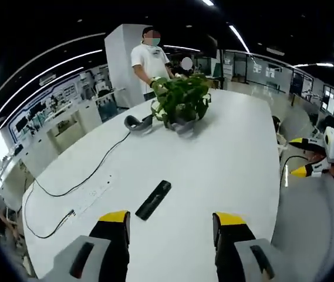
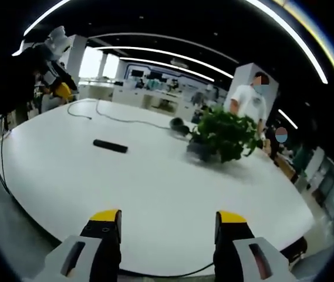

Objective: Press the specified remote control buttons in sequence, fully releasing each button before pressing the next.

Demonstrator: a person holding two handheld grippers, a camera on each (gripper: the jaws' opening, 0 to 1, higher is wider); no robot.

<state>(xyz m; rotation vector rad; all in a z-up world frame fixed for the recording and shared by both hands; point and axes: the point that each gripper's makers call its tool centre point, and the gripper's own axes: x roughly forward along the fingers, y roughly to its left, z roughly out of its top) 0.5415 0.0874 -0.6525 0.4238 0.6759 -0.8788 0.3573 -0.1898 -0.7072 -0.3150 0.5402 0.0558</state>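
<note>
Yellow-tipped jaws of my left hand-held gripper (image 1: 171,220) rise closest in the left gripper view, spread wide apart with nothing between them and touching nothing; they hang over the near part of the white surface (image 1: 225,158). Just ahead of the left jaw lies the black remote control (image 1: 153,200), flat on the surface and angled away to the right, clear of both jaws. To the left of it a white power strip (image 1: 90,197) lies with a black cable (image 1: 90,170) looping past it. Farther ahead stands a green potted plant (image 1: 181,103), with a dark headset-like object (image 1: 137,122) beside it on its left; what it is exactly I cannot tell. Beyond the far edge stands a person in a white shirt (image 1: 149,61).

My right hand-held gripper (image 2: 168,223) is likewise wide open and empty, poised above the surface's near edge. From there the remote control (image 2: 110,145) sits well ahead and to the left, apart from the jaws, and the potted plant (image 2: 222,135) ahead to the right.
</note>
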